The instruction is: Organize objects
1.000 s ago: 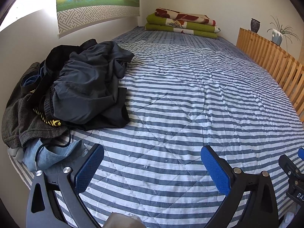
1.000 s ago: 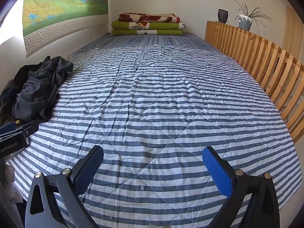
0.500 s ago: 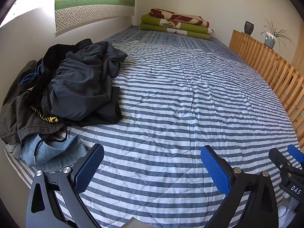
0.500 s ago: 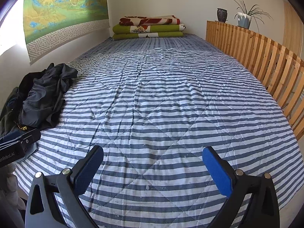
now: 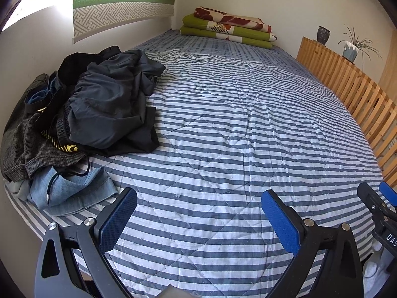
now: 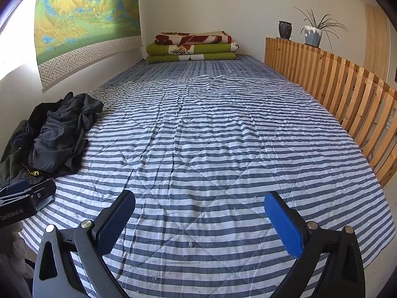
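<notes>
A heap of clothes (image 5: 99,104) lies on the left side of the striped bed (image 5: 235,129): dark grey and black garments on top, a grey knit at the far left, blue jeans (image 5: 72,188) at the near edge. The heap also shows in the right wrist view (image 6: 59,134). My left gripper (image 5: 198,213) is open and empty above the bed's near edge, right of the jeans. My right gripper (image 6: 199,213) is open and empty above the near middle of the bed. The right gripper's tip shows in the left wrist view (image 5: 379,203); the left one shows in the right wrist view (image 6: 27,196).
Folded green and red blankets (image 5: 228,28) are stacked at the bed's far end. A wooden slatted rail (image 6: 347,104) runs along the right side, with a dark vase (image 6: 284,29) and a potted plant (image 6: 314,33) on it. A landscape hanging (image 6: 84,22) covers the left wall.
Both grippers have drawn back and tilted up a little, so more of the room and the bed's near edge shows. Both stay open. The clothes have not moved.
</notes>
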{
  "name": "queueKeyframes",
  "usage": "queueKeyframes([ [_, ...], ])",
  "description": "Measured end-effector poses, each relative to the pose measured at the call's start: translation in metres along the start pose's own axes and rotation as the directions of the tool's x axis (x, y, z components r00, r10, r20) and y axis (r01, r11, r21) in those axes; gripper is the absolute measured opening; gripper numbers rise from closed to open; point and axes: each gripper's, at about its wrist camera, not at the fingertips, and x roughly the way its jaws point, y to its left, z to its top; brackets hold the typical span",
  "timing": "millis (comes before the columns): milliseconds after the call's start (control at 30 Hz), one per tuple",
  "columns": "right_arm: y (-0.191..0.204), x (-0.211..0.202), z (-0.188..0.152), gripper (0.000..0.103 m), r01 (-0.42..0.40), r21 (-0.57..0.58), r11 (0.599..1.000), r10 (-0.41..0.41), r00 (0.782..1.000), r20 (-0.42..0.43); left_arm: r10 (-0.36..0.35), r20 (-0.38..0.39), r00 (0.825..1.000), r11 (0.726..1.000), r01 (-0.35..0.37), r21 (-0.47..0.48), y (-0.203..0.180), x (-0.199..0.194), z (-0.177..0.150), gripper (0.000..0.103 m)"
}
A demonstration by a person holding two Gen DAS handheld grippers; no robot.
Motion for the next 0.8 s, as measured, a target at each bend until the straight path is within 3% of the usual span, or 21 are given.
queueKeyframes([
  [167,-0.001,-0.002,-0.001,0.102,-0.004,0.002,1.0,0.004,1.0,0.006,0.115,0.064,0.991,0.987,-0.122,0.106,-0.014,-0.005,-0.004,0.102],
  [233,-0.001,-0.002,-0.002,0.102,-0.006,0.002,1.0,0.006,1.0,0.006,0.126,0.079,0.989,0.981,-0.137,0.139,-0.017,-0.005,-0.005,0.102],
  [500,-0.004,0.004,-0.004,0.102,-0.006,0.005,1.0,0.006,1.0,-0.005,0.064,-0.004,0.998,0.993,-0.064,0.103,-0.014,0.018,-0.002,0.096],
  [800,-0.004,0.013,-0.006,0.102,-0.003,-0.008,1.0,0.003,1.0,-0.021,0.026,0.035,0.999,0.999,-0.027,0.04,-0.007,0.024,0.009,0.096],
])
